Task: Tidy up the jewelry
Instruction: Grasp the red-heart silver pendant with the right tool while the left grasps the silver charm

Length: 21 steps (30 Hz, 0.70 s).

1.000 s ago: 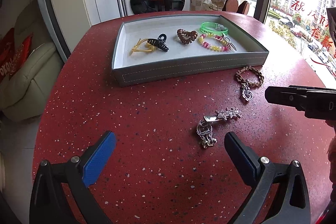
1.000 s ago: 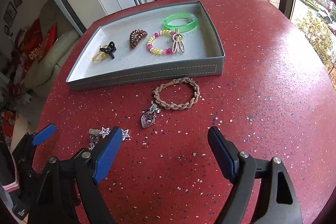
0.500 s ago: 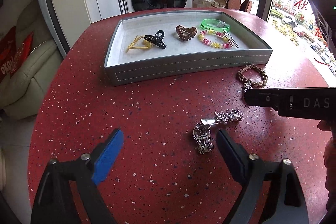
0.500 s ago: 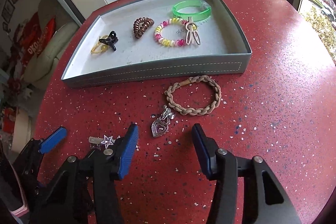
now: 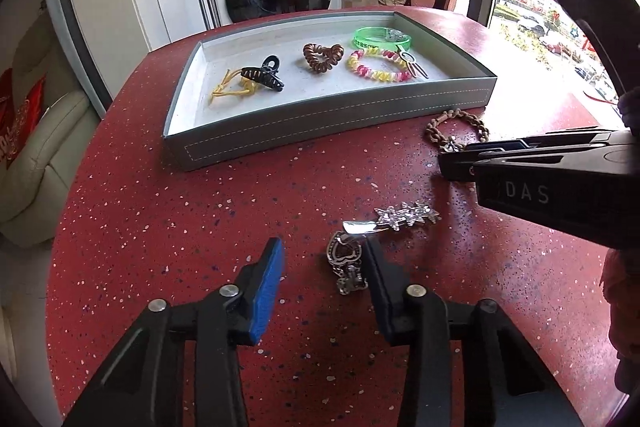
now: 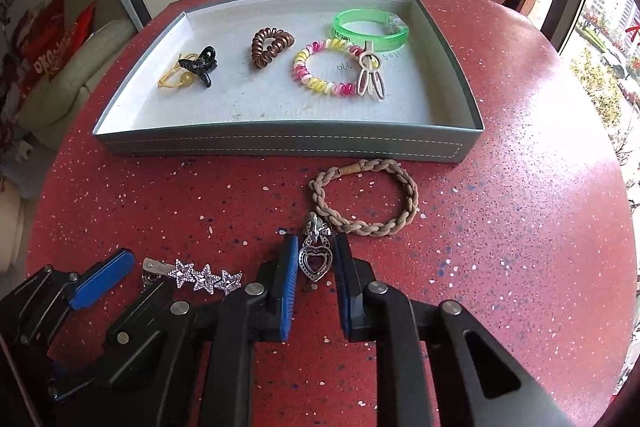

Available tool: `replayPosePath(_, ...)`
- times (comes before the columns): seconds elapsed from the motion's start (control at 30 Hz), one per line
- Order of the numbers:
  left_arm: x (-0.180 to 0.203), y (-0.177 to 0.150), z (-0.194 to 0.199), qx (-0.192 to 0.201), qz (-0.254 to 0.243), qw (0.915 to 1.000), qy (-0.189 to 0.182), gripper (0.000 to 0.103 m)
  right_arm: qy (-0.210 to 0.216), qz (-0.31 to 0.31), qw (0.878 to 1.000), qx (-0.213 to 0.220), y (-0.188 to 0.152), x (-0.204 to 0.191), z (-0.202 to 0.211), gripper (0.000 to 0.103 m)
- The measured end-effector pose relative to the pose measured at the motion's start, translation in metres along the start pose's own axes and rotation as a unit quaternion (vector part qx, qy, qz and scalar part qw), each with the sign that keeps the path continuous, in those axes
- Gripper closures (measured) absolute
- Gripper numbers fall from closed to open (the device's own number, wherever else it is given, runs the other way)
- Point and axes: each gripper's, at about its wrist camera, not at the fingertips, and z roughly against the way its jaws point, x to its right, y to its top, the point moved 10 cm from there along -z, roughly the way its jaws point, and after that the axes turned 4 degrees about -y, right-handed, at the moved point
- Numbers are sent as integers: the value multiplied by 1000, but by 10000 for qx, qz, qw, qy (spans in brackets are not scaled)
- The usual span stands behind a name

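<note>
- Heart charm [image 6: 316, 261] lies flat on the red counter [image 6: 500, 227], right between the two blue pads of the right hand-held gripper [image 6: 315, 281]. Its point faces the hand and its bow end faces the tray [image 6: 280, 143].
- The right hand-held gripper is closing, one pad on each side of the heart. I cannot tell if the pads touch it yet.
- The heart's long way runs from the hand toward the tray, so the pads come at its two narrow sides.
- The braided bracelet [image 6: 366, 203] lies just past the heart, touching its bow end, with the tray behind it.
- The left hand-held gripper [image 5: 322, 263] is closing too. A silver chain charm [image 5: 346, 263] lies between its pads, close against the right one, while the left pad is apart from it. Nothing is gripped yet.
- The star hair clip [image 5: 394, 219] lies just past that charm, its long way across, left to right.
- Each hand is nearest its own piece, and I think both pieces go forward into the tray next.
</note>
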Motion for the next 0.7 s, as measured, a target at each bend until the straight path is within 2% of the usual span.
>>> replayPosePath(0.07,2,0,0,-3,-27,10000,-12,56,8,24,10000,18,-2,0,1,84)
replayPosePath(0.1,3,0,0,-8,-27,10000,-57,68,27,24,10000,29,-3,1,2,84)
replayPosePath(0.7,-30,-7,27,101,405,9986,-321,67,731,-386,9955,458,-16,21,42,84)
